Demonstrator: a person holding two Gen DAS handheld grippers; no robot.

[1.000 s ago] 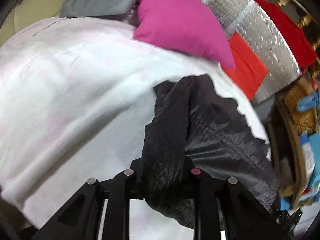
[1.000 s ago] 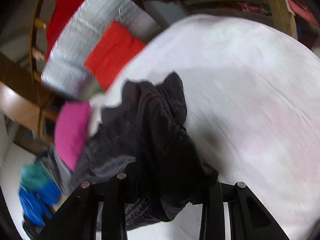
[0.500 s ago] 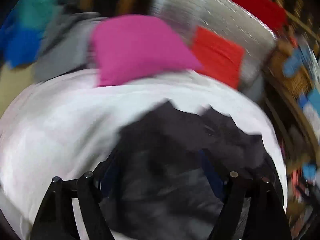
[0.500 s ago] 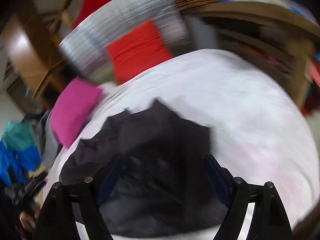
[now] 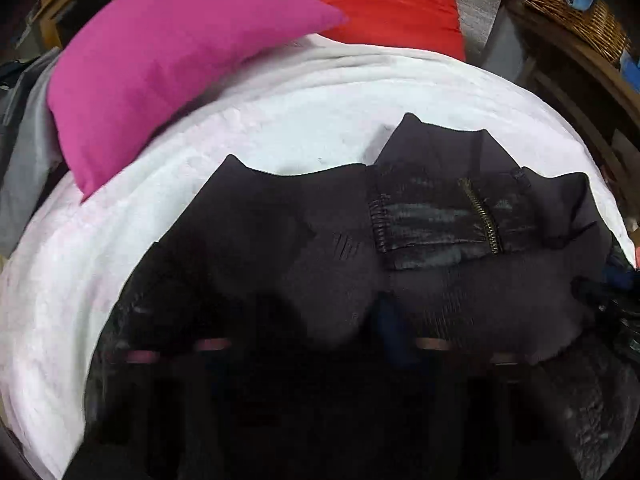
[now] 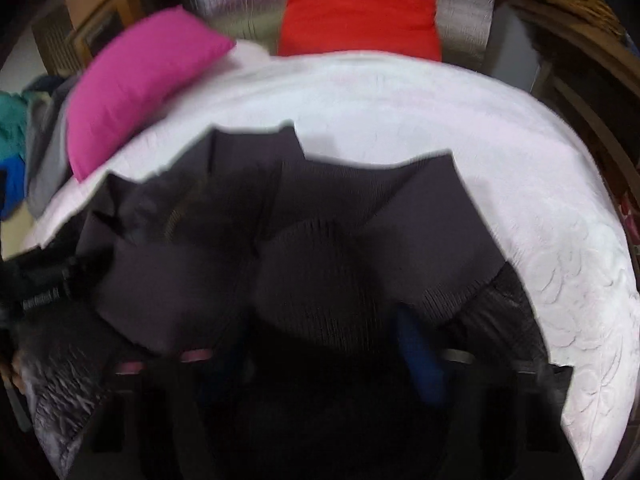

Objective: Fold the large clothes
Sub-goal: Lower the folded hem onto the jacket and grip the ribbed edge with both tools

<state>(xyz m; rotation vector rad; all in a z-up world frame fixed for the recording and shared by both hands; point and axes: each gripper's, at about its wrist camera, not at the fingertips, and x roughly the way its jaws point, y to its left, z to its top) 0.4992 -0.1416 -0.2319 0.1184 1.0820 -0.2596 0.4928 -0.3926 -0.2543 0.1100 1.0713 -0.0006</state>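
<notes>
Both wrist views hover close over the dark garment, facing the pillows.

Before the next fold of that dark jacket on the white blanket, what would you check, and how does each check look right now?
1. Black jacket lies on the white blanket: ok.
2. Jacket spread flat: not ok, bunched, hem ribbing humped.
3. Zipper closed: cannot tell.
4. Pink pillow apart from the jacket: ok.
5. Left and right gripper grip: cannot tell, fabric hides the fingers.
</notes>
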